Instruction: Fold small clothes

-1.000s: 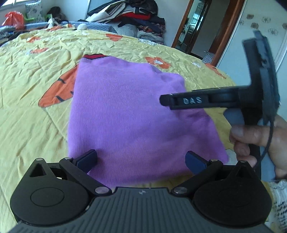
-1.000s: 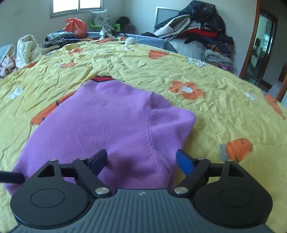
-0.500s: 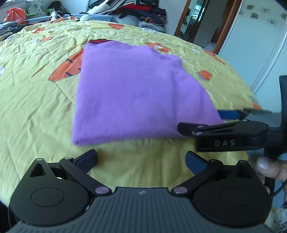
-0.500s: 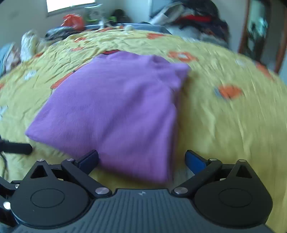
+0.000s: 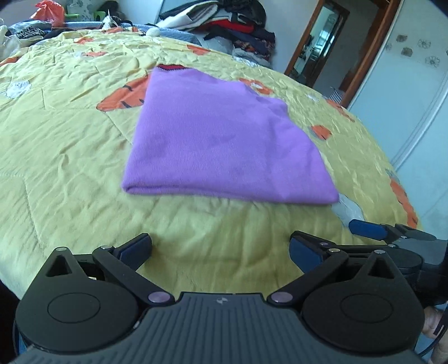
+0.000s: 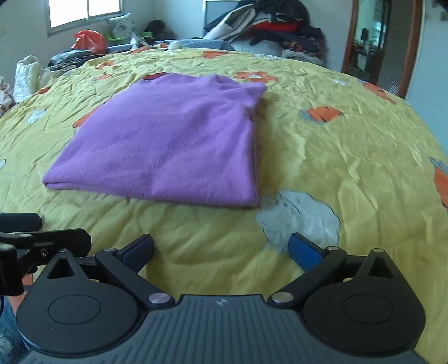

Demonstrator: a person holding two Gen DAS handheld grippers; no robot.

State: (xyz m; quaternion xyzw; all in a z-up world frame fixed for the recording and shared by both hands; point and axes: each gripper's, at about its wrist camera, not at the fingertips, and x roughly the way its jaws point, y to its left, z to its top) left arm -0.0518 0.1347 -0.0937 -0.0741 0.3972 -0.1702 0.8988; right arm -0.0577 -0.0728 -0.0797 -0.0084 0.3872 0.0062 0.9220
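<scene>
**Fold status: garment folded, grippers clear**

While the purple garment point(image 5: 224, 145) lies flat on the yellow bedspread point(image 5: 70, 173) as a compact folded rectangle, both tools sit short of its near edge. Left gripper point(image 5: 219, 249): jaws spread wide, holding nothing. Right gripper point(image 6: 221, 247): likewise wide and empty — apart from the cloth. Judged from the doubled near edge, this piece is largely done; a further fold or the next garment from the pile beyond the garment point(image 6: 266, 25) may remain.
</scene>
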